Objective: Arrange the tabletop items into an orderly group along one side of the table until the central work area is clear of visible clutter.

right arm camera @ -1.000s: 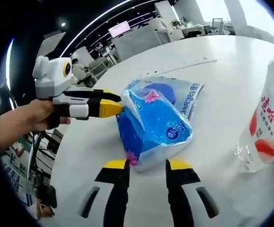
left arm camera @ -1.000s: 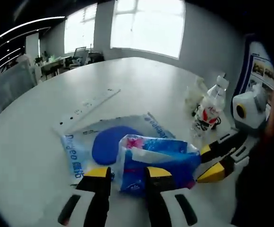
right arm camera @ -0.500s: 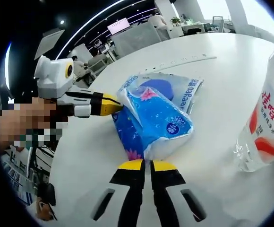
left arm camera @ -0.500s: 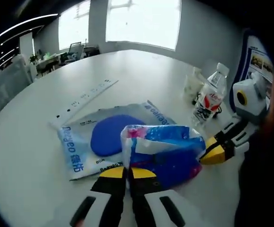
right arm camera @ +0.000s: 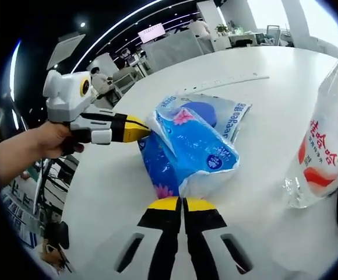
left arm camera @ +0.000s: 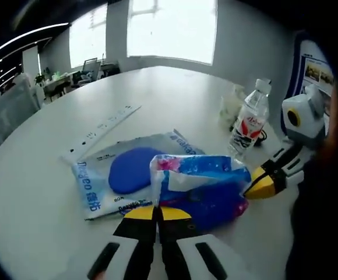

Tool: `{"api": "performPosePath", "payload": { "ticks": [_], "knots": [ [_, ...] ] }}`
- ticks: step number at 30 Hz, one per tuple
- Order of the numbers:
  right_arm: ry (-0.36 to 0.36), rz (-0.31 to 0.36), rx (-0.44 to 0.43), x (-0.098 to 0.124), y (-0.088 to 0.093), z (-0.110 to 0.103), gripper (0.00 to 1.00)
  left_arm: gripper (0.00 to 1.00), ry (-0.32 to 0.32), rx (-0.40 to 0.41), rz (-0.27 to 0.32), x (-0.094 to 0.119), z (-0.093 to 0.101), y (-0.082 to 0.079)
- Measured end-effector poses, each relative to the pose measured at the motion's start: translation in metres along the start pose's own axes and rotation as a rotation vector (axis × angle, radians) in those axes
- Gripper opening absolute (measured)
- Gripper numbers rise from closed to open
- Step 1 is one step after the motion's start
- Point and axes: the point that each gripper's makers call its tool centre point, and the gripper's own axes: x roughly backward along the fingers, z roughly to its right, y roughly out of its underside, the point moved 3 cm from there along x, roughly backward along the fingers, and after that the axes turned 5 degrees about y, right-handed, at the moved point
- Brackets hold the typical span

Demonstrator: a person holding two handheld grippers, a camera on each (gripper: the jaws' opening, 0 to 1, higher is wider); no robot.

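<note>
We see the blue tissue pack (left arm camera: 201,189), glossy crinkled plastic, soft and pillow-shaped, lying on the smooth white surface (left arm camera: 35,192); left gripper (left arm camera: 155,213) jaws pinched together on its near seam; right gripper (right arm camera: 183,203) jaws clamped on the opposite end; flat blue-and-white pouch (left arm camera: 119,175) at 10 o'clock beneath it; clear water bottle (left arm camera: 247,119) upright at 1 o'clock.

Two handheld grippers of the same build: left gripper (left arm camera: 156,213) with black jaws capped in yellow, oval slots along the black shanks; right gripper (right arm camera: 183,204) alike, yellow tips over black. Pale grey housing behind the jaws, white side plate beneath. Bare hand (right arm camera: 49,142) around the grip, no sleeve visible.
</note>
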Motion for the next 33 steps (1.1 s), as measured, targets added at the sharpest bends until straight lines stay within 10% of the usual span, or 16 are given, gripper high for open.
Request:
{"api": "performPosePath", "payload": {
  "ticks": [21,33],
  "knots": [
    [-0.084,0.088,0.091,0.060,-0.023,-0.003,0.00,0.00,-0.115,0.086,0.092,0.048,0.043,-0.019],
    [-0.144,0.181,0.179,0.104,-0.072,0.003,0.00,0.00,-0.232,0.189,0.206,0.081,0.058,-0.051]
  ]
}}
